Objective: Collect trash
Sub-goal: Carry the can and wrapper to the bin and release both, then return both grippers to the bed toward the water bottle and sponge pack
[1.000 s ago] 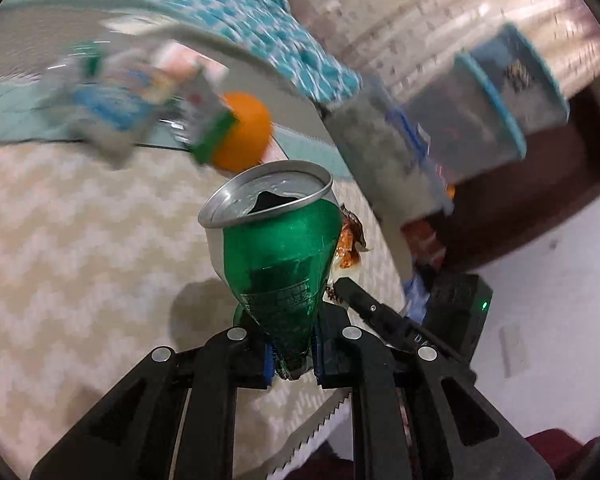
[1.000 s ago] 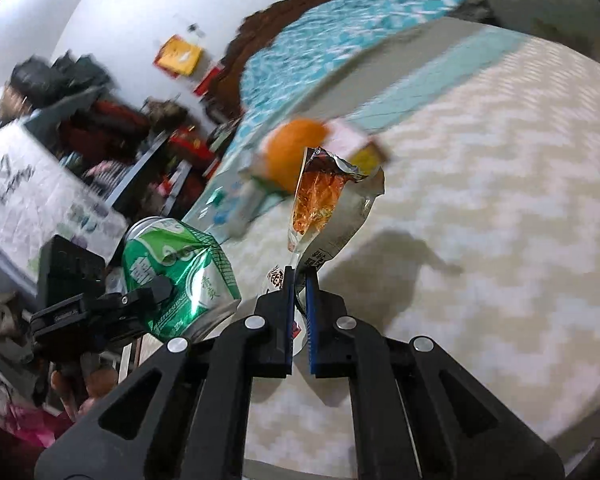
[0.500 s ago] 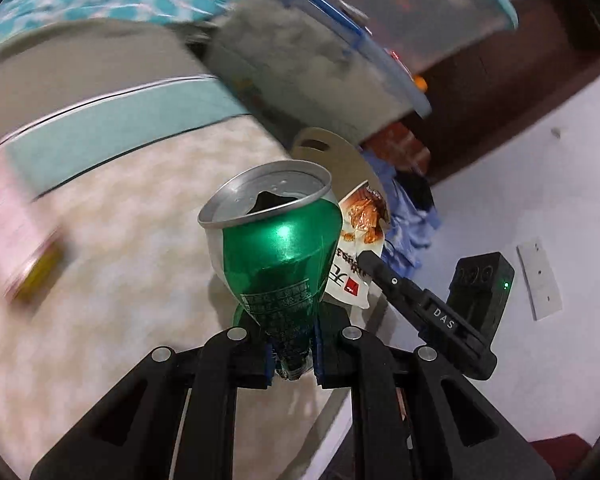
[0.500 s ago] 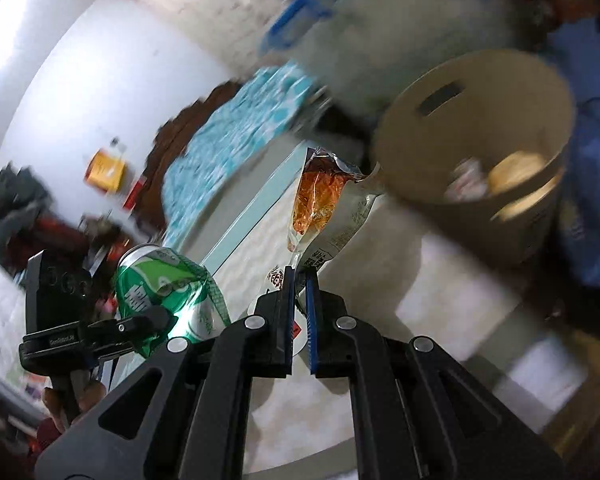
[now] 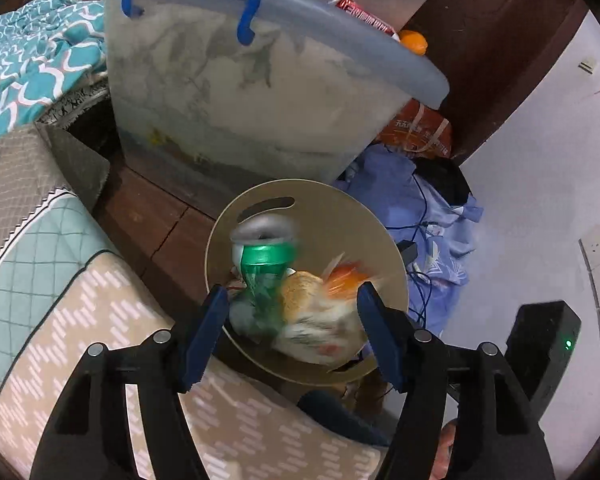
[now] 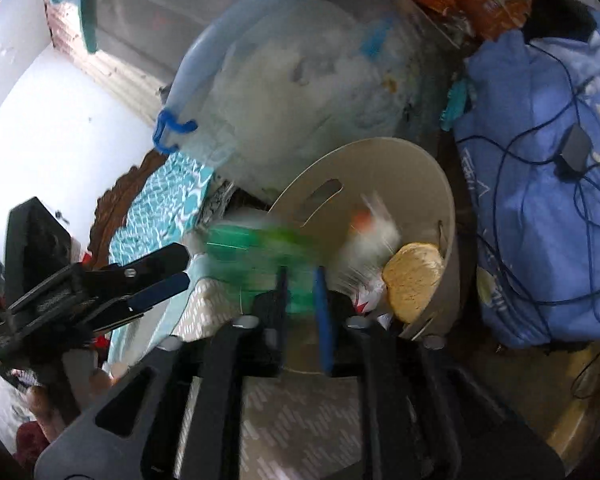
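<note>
A beige round trash bin (image 5: 332, 208) stands on the floor beside the bed; it also shows in the right wrist view (image 6: 412, 168). My left gripper (image 5: 292, 320) is open above the bin. The green can (image 5: 262, 268) is blurred, free of the fingers, falling into the bin. In the right wrist view the can (image 6: 256, 248) is a green smear. My right gripper (image 6: 302, 292) is open, and the snack wrapper (image 6: 374, 232) is a blurred shape dropping into the bin. A round bread piece (image 6: 414, 276) lies inside the bin.
A large translucent storage box with a blue handle (image 5: 244, 92) stands behind the bin. A blue cloth pile with cables (image 6: 540, 184) lies to the right. The chevron bed cover (image 5: 100, 360) lies below the grippers. A teal patterned blanket (image 5: 28, 56) lies at the far left.
Both grippers swung from the bed to over the bin and opened. The green can and the snack wrapper have left the fingers and are dropping into the bin.
</note>
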Available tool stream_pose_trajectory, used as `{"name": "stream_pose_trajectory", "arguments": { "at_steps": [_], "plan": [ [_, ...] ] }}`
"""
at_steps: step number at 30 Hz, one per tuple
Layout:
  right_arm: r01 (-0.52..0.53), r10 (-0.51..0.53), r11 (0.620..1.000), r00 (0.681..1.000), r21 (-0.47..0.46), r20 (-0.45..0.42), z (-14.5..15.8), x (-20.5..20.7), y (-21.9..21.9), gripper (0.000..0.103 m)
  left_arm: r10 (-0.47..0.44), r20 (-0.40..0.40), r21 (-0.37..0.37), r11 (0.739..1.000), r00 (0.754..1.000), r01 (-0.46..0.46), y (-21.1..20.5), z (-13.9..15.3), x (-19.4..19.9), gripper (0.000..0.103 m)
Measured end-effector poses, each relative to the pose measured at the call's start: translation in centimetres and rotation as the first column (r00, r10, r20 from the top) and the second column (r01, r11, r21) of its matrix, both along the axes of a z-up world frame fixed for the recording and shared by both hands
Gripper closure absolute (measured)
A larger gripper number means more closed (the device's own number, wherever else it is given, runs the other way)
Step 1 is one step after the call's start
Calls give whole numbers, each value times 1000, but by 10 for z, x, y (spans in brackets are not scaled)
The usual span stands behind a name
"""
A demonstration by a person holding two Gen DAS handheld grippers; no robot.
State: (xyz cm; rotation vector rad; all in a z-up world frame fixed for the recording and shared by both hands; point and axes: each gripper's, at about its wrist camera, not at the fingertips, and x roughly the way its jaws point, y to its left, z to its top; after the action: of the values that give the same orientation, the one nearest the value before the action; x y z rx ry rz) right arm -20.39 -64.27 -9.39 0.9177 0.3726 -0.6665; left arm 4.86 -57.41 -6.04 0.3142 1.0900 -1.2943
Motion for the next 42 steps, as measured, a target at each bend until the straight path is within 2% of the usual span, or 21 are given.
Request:
{"name": "stream_pose_trajectory", "arguments": {
  "at_steps": [1, 3, 5, 8, 13, 17, 20, 23, 25, 29, 32, 33, 34, 35, 37, 38, 39, 40, 42],
  "plan": [
    [30, -30, 999, 1000, -30, 4, 2, -4, 3, 22, 5, -13, 1, 1000, 1000, -5, 1, -1, 1, 39],
    [60, -59, 996, 998, -71, 14, 8, -10, 9, 27, 11, -32, -3, 1000, 999, -12, 9, -2, 2, 39],
    [64, -61, 995, 997, -72, 37, 8, -14, 12, 29, 11, -34, -3, 1000, 999, -11, 25, 0, 4, 39],
    [61, -57, 996, 996, -66, 66, 9, -16, 21, 29, 6, -43, -11, 1000, 999, -6, 69, -2, 2, 39],
    [-16, 20, 998, 998, -54, 60, 11, 1, 33, 40, 26, -4, 56, 998, 1000, -26, 171, -22, -2, 39],
    [-106, 109, 992, 993, -70, 48, 18, 28, 51, 47, 113, 28, 85, 990, 993, -115, 258, -31, 4, 39],
    [-218, 220, 973, 975, -71, 32, 20, 67, 79, 49, 246, 11, 60, 967, 969, -247, 326, -31, 17, 39],
    [-337, 338, 940, 941, -54, 15, 18, 109, 112, 49, 403, -25, 29, 915, 915, -402, 389, -31, 34, 39],
    [-453, 453, 891, 892, -45, -3, 16, 149, 146, 49, 494, -41, 21, 870, 869, -493, 426, -31, 48, 40],
    [-655, 653, 754, 756, -53, -52, 15, 221, 221, 49, 627, -47, 11, 779, 778, -627, 485, -32, 74, 40],
    [-795, 788, 602, 606, -73, -111, 21, 286, 287, 49, 688, -73, -21, 723, 722, -691, 518, -29, 85, 40],
    [-825, 815, 559, 565, -79, -131, 24, 308, 304, 49, 701, -84, -34, 709, 709, -705, 527, -29, 87, 41],
    [-844, 829, 531, 536, -81, -158, 27, 328, 316, 48, 709, -91, -42, 699, 699, -714, 535, -29, 88, 40],
    [-854, 834, 514, 520, -83, -185, 29, 347, 327, 48, 715, -93, -47, 692, 693, -720, 541, -31, 90, 40],
    [-880, 850, 472, 472, -62, -232, 35, 401, 349, 41, 720, -105, -74, 683, 686, -727, 553, -32, 92, 42],
    [-888, 857, 459, 454, -41, -245, 36, 425, 357, 31, 725, -107, -83, 676, 681, -733, 558, -31, 93, 42],
    [-891, 857, 455, 439, -6, -271, 33, 456, 366, 26, 732, -106, -91, 667, 673, -739, 563, -30, 93, 42],
    [-886, 850, 462, 433, 30, -299, 28, 483, 371, 26, 737, -109, -99, 660, 667, -745, 569, -30, 95, 42],
    [-869, 824, 490, 438, 66, -359, 17, 532, 373, 26, 746, -124, -121, 644, 655, -756, 583, -27, 97, 42]
  ]
}}
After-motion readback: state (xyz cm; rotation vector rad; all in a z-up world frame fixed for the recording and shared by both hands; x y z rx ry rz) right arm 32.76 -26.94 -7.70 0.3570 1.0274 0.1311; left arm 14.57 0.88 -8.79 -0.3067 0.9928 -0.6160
